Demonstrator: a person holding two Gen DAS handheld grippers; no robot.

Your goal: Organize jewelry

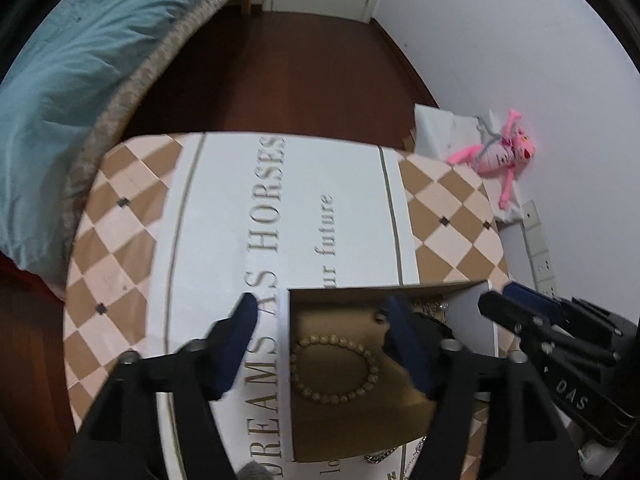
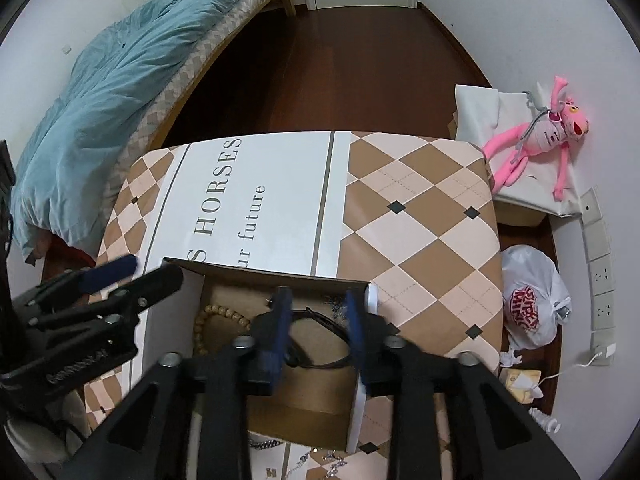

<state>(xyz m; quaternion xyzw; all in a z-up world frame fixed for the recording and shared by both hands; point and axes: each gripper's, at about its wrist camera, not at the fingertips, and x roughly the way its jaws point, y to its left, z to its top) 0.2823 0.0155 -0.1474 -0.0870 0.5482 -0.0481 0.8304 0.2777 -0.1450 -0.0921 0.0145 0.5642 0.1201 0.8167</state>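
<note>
An open cardboard box (image 1: 298, 392) with white outer walls sits on the checkered tablecloth (image 1: 120, 240). A wooden bead bracelet (image 1: 334, 366) lies on its floor; it also shows in the right wrist view (image 2: 208, 322). A dark cord necklace (image 2: 320, 344) and a silver chain (image 2: 338, 304) lie in the box too. My left gripper (image 1: 322, 312) is open, its jaws straddling the box's left wall. My right gripper (image 2: 318, 300) is open over the box, empty, its right finger by the box's right wall (image 2: 372, 296). Each gripper shows in the other's view.
Loose silver chains (image 2: 320, 460) lie on the cloth in front of the box. A bed with a teal duvet (image 2: 120, 92) stands to the left. A pink plush toy (image 2: 540, 140) and a white plastic bag (image 2: 532, 300) are at the right by the wall.
</note>
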